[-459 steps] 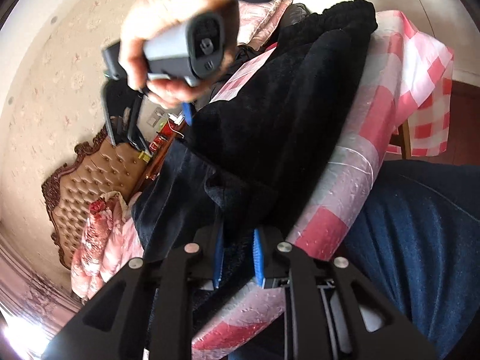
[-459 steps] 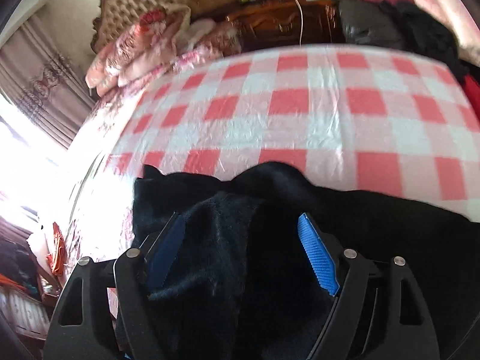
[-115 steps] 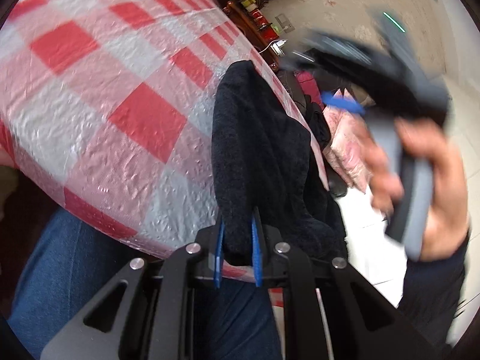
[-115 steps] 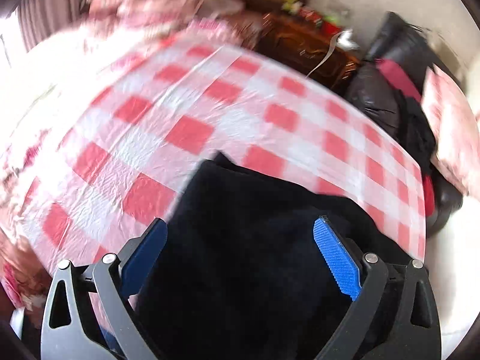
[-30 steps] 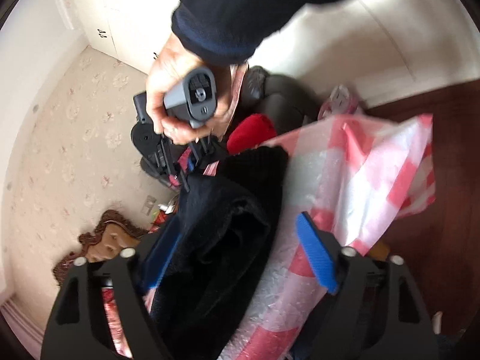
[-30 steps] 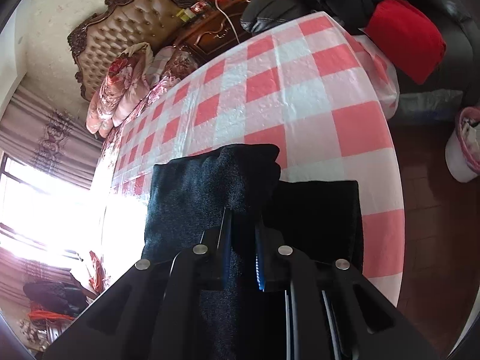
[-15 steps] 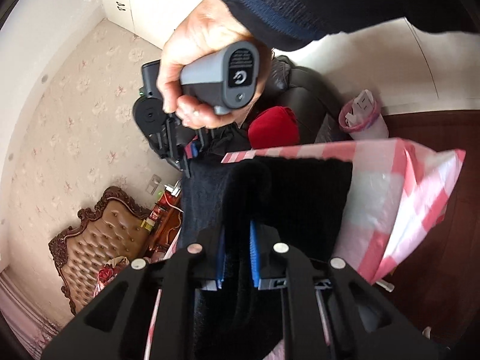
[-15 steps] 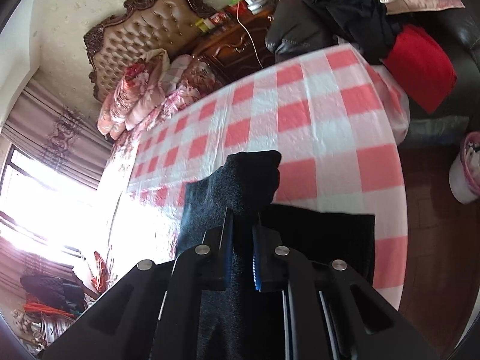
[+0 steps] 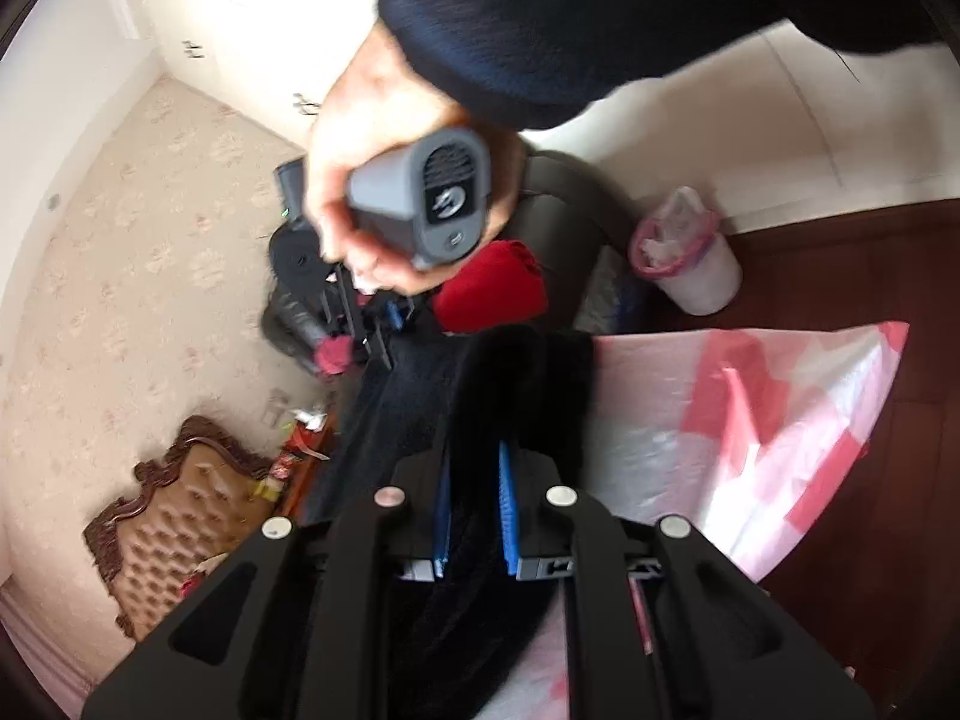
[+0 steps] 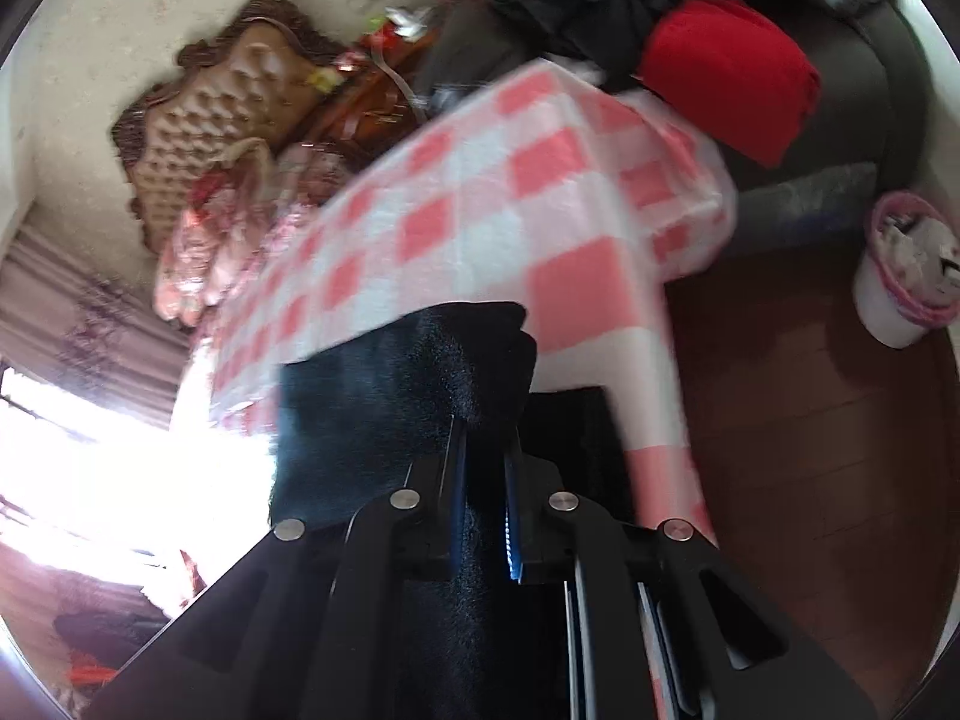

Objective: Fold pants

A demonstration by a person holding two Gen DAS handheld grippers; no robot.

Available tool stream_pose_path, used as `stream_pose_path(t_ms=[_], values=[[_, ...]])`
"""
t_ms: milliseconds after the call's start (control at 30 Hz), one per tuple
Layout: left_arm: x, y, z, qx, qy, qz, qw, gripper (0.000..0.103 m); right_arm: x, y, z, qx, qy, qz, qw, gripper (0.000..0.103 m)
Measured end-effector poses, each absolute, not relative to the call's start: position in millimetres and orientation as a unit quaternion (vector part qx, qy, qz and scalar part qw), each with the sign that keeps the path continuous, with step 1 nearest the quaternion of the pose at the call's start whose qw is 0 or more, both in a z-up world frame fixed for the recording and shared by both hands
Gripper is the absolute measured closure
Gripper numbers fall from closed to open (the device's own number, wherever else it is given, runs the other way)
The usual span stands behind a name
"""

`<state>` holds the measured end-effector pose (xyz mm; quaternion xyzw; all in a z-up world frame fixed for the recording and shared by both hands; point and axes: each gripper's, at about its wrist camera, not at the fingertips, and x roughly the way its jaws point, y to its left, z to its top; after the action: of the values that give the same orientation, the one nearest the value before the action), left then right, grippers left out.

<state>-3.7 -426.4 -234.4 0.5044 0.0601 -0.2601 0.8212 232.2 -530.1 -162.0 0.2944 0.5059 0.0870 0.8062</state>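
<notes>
One table (image 10: 480,240) under a red-checked cloth is being shown, with one pair of black pants (image 10: 408,396) being lifted off its near edge. The fleecy fabric is judged soft, limp and light, best pinched at corners of a folded edge. Two grippers are being used: the left gripper (image 9: 474,504) and the right gripper (image 10: 483,480) are each being kept clamped on the cloth.

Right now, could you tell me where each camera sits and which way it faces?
Left wrist: on the left gripper, facing the black fleece pants, right hand and right gripper.
Right wrist: on the right gripper, facing the red-and-white checked tablecloth.
Shared: pants, tablecloth, pink-lined white bin.
</notes>
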Motion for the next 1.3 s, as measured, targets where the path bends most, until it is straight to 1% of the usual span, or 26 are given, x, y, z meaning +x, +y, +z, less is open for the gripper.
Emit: stream_pose_path(t_ms=[33,67,133,167,233,267,333,367,400,433,500,600,633,700,800,833,900,933,967,1000,1033,1067,1133,1200,1233,1300], values=[[-4.2,-427.3,-237.2,0.5,0.061,-0.268,0.821,0.086,233.9,-529.7,-170.2,0.283,0.514,0.075,0.807,0.091],[-4.5,-426.4,-236.1,0.492,0.063,-0.279,0.822,0.072,234.5,-528.2,-175.0,0.271,0.514,0.07,0.811,0.091],[-6.5,-421.2,-233.0,0.481,0.071,-0.301,0.82,0.057,231.4,-526.1,-175.4,0.26,0.503,0.068,0.821,0.088],[-10.5,-412.7,-226.6,0.471,0.068,-0.317,0.821,0.051,228.7,-526.0,-172.3,0.257,0.495,0.065,0.827,0.084],[-17.1,-390.8,-208.5,0.443,0.074,-0.334,0.829,0.05,220.5,-528.2,-165.1,0.255,0.483,0.054,0.836,0.082],[-19.6,-369.5,-190.4,0.407,0.093,-0.355,0.836,0.049,208.4,-531.0,-155.1,0.252,0.465,0.044,0.847,0.076],[-12.8,-326.7,-157.9,0.33,0.141,-0.372,0.856,0.043,183.1,-531.9,-141.2,0.241,0.44,0.032,0.865,0.072],[1.1,-289.7,-135.4,0.252,0.181,-0.374,0.874,0.037,164.4,-529.2,-135.3,0.23,0.43,0.028,0.873,0.061],[17.3,-259.0,-122.4,0.185,0.218,-0.368,0.885,0.035,152.6,-526.6,-133.6,0.224,0.429,0.023,0.875,0.043],[34.5,-229.2,-117.5,0.127,0.255,-0.358,0.889,0.035,136.2,-521.9,-135.1,0.214,0.431,0.014,0.876,0.037],[49.6,-198.3,-121.7,0.09,0.287,-0.351,0.886,0.034,113.5,-514.0,-143.9,0.211,0.447,0.003,0.869,0.035],[49.3,-185.2,-144.5,0.102,0.303,-0.362,0.876,0.033,86.8,-509.6,-162.7,0.235,0.465,-0.016,0.854,0.035],[42.6,-189.4,-150.3,0.115,0.291,-0.376,0.872,0.033,79.4,-507.8,-168.6,0.244,0.467,-0.019,0.85,0.035],[39.0,-198.7,-159.5,0.127,0.285,-0.382,0.87,0.033,70.5,-504.4,-172.9,0.254,0.465,-0.018,0.848,0.035],[45.7,-218.7,-178.5,0.133,0.302,-0.365,0.871,0.033,62.9,-500.1,-173.3,0.258,0.462,-0.025,0.849,0.035],[53.0,-220.2,-180.8,0.113,0.312,-0.35,0.876,0.037,63.6,-499.5,-174.7,0.26,0.463,-0.025,0.847,0.036],[67.8,-217.1,-184.9,0.066,0.33,-0.343,0.877,0.037,66.4,-500.0,-177.8,0.27,0.466,-0.023,0.842,0.037],[77.3,-215.3,-186.7,0.043,0.339,-0.332,0.879,0.044,67.5,-499.3,-178.8,0.27,0.467,-0.023,0.842,0.037],[83.9,-215.1,-188.4,0.038,0.344,-0.32,0.882,0.057,69.0,-499.3,-179.9,0.269,0.468,-0.023,0.842,0.039],[90.9,-217.7,-192.9,0.039,0.357,-0.319,0.877,0.063,70.0,-498.6,-181.4,0.271,0.469,-0.024,0.84,0.04],[95.2,-219.4,-195.1,0.045,0.365,-0.316,0.875,0.074,70.7,-497.2,-181.6,0.274,0.468,-0.022,0.84,0.042],[96.6,-219.7,-193.8,0.064,0.36,-0.3,0.881,0.079,71.5,-494.5,-181.0,0.277,0.469,-0.02,0.838,0.045],[92.3,-215.2,-180.9,0.11,0.321,-0.272,0.901,0.085,75.6,-486.4,-179.6,0.285,0.473,-0.006,0.834,0.052],[84.3,-208.8,-170.1,0.204,0.272,-0.215,0.915,0.087,81.1,-465.5,-179.6,0.289,0.476,0.016,0.831,0.058],[83.7,-207.3,-170.9,0.232,0.263,-0.202,0.914,0.087,83.0,-454.9,-179.7,0.287,0.475,0.025,0.831,0.062],[79.6,-204.2,-184.1,0.316,0.236,-0.163,0.904,0.087,85.4,-434.0,-180.1,0.283,0.47,0.034,0.835,0.063]])
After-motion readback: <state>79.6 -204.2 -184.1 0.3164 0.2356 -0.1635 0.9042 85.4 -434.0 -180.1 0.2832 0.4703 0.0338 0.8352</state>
